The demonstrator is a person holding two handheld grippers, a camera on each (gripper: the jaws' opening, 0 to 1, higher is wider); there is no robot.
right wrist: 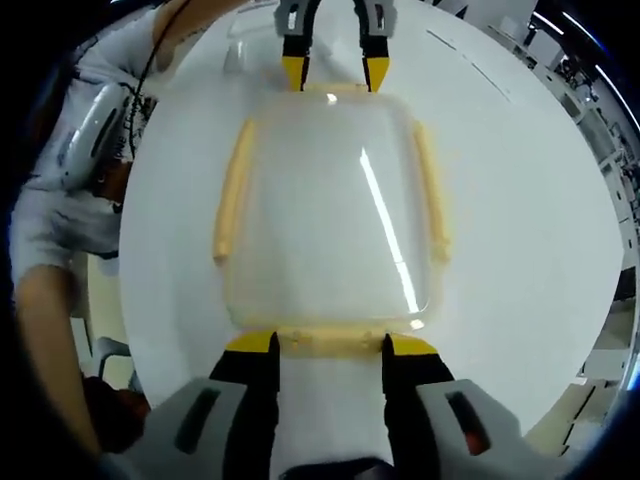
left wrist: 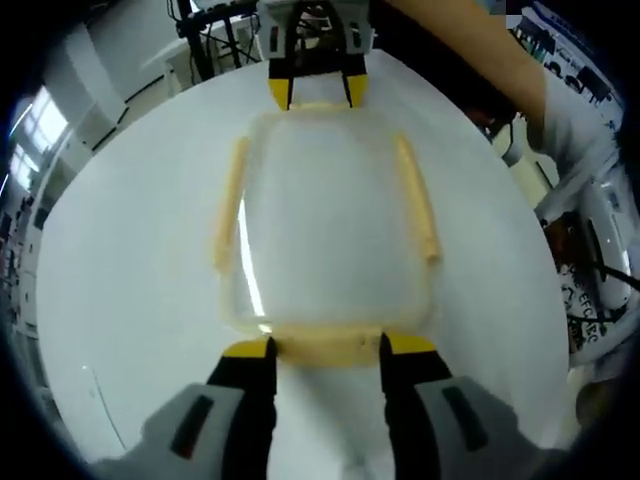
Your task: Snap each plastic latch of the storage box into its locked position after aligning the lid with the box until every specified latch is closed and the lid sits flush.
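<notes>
A clear storage box with its lid (left wrist: pixel 325 225) (right wrist: pixel 325 200) lies flat in the middle of a round white table (left wrist: pixel 130 280) (right wrist: pixel 520 230). Pale yellow latches run along its long sides (left wrist: pixel 228 200) (left wrist: pixel 417 195) (right wrist: pixel 233 190) (right wrist: pixel 432 190). My left gripper (left wrist: pixel 325 350) stands open at one short end, with that end's latch (left wrist: pixel 325 348) between its yellow-tipped jaws. My right gripper (right wrist: pixel 330 345) is open at the opposite end, its jaws flanking the latch (right wrist: pixel 330 340) there. Each gripper also appears at the far end in the other's view: the right gripper (left wrist: pixel 318 92) and the left gripper (right wrist: pixel 335 72).
The person's arm (left wrist: pixel 500 60) (right wrist: pixel 40 310) reaches in beside the table. Shelving and equipment (left wrist: pixel 585 90) stand beyond the table's rim. The white tabletop extends well past the box on both long sides.
</notes>
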